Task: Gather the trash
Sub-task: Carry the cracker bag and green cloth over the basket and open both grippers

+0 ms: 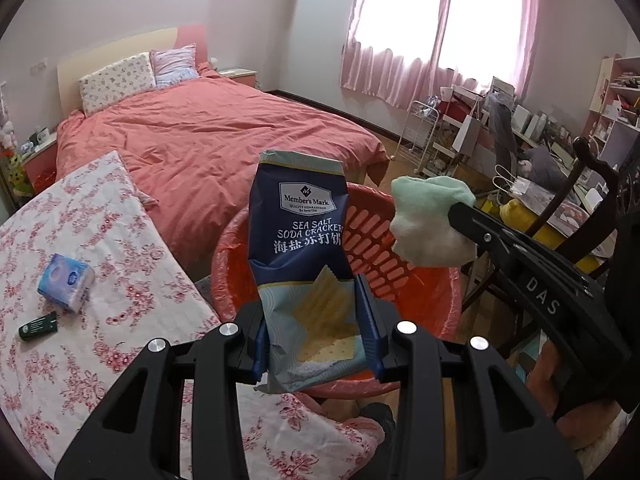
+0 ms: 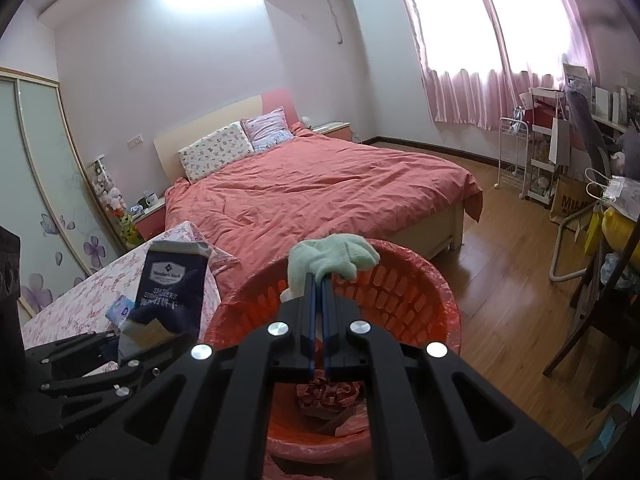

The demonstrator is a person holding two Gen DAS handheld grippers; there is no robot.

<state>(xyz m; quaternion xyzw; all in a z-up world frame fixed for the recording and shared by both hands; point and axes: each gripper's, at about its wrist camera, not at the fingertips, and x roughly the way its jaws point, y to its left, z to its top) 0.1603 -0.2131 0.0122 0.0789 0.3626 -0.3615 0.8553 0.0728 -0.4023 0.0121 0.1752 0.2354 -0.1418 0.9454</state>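
Two grippers clamp a cracker bag (image 1: 298,240) and green cloth (image 2: 332,260) over the red basket (image 2: 420,292) holding wrappers (image 2: 328,394).

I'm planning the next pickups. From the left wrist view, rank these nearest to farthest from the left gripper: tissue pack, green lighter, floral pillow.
1. Green lighter, on the floral cloth at left.
2. Tissue pack, just beyond the lighter.
3. Floral pillow, at the bed's head, far back.
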